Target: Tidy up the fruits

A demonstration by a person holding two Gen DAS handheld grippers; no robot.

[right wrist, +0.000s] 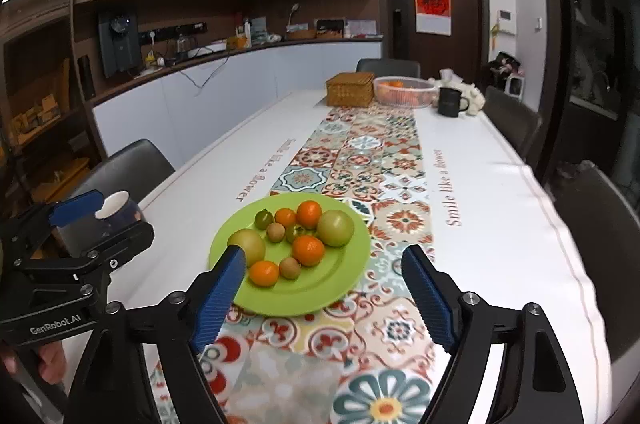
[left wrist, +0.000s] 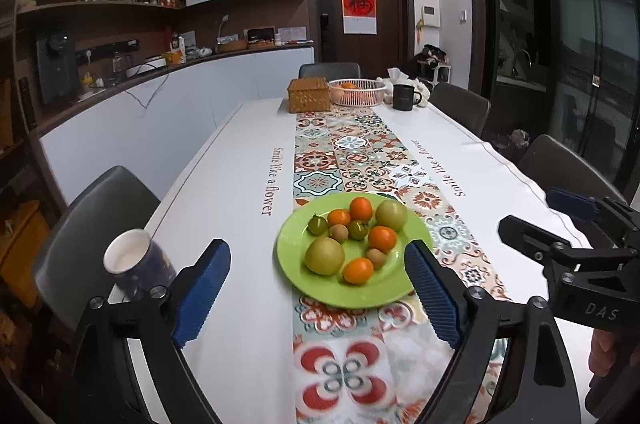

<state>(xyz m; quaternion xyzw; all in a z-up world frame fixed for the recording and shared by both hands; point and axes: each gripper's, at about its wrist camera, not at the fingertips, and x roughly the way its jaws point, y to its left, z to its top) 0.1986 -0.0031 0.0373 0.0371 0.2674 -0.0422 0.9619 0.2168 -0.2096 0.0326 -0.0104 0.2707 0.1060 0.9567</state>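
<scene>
One green plate holds four tangerines, two pears, two small green fruits and two brown ones.

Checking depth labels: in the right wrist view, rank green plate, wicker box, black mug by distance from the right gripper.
1. green plate: just ahead of right gripper.
2. wicker box: far end, left of runner.
3. black mug: far end, right side; about as far, too close to call.

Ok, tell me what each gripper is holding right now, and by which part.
Nothing. The left gripper and the right gripper both stand open and empty above the table, short of the green plate of fruit.
</scene>
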